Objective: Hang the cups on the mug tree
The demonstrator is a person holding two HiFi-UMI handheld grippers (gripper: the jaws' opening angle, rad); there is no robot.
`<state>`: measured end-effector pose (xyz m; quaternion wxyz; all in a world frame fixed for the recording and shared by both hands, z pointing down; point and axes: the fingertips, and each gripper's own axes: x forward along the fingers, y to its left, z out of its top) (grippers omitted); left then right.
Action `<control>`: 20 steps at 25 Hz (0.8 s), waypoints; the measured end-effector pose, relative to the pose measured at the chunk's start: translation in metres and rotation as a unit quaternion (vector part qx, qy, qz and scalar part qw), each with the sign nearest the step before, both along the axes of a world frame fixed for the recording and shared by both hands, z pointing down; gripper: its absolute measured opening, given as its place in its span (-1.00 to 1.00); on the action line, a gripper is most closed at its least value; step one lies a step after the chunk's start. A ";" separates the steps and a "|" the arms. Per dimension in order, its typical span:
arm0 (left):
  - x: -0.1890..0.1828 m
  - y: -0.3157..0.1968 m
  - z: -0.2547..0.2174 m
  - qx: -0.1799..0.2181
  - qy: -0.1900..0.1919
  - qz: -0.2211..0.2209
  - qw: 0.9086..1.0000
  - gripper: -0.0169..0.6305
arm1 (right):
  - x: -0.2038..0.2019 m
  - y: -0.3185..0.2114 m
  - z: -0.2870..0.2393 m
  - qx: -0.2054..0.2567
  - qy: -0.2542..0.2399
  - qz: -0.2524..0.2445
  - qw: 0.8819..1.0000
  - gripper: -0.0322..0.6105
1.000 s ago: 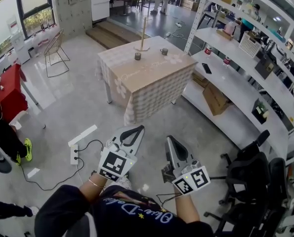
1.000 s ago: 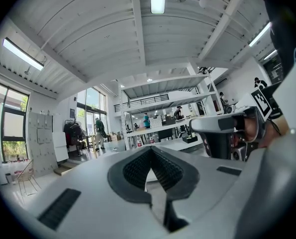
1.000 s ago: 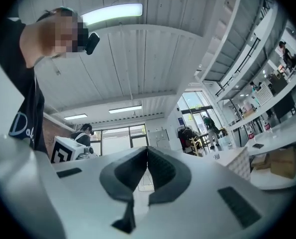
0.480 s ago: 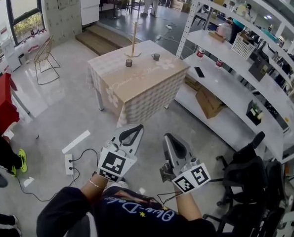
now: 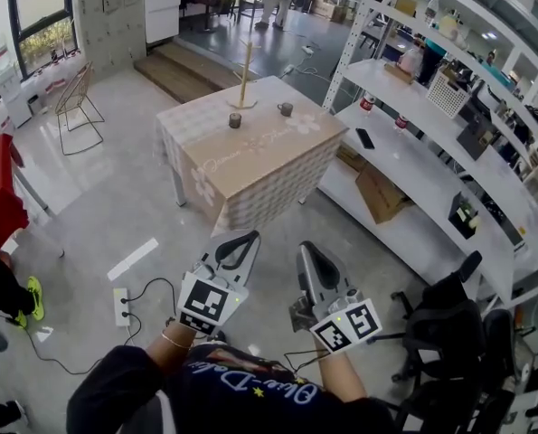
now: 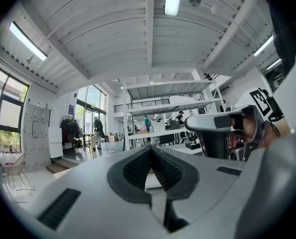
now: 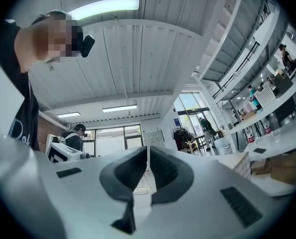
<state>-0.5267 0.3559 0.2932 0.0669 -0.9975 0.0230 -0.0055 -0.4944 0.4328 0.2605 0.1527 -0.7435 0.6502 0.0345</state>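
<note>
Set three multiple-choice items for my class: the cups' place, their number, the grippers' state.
1. Where do the cups stand? A on the table by the mug tree; B on the floor; C hung on the tree.
2. How many cups are there? A one; B two; C four.
3. How are the left gripper and right gripper? A wide open; B shut on a cup; C shut, empty.
Answers: 1 A, both sit beside the tree. 2 B, a second cup stands right of the first. 3 C, both gripper views show jaws closed, nothing between.

2 dark cups [image 5: 235, 120] beside upright wooden mug tree [image 5: 245, 70]
</note>
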 end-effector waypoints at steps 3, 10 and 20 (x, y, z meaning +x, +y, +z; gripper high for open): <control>0.001 -0.012 0.001 -0.006 -0.002 -0.001 1.000 -0.92 | 0.000 -0.014 0.001 -0.007 -0.003 -0.005 1.000 -0.87; 0.007 -0.038 0.003 -0.015 -0.002 0.002 1.000 -0.92 | 0.001 -0.039 0.003 -0.024 0.000 -0.008 1.000 -0.87; 0.019 -0.065 0.011 -0.016 -0.005 0.028 0.999 -0.92 | 0.010 -0.073 0.015 -0.045 -0.008 0.004 0.999 -0.87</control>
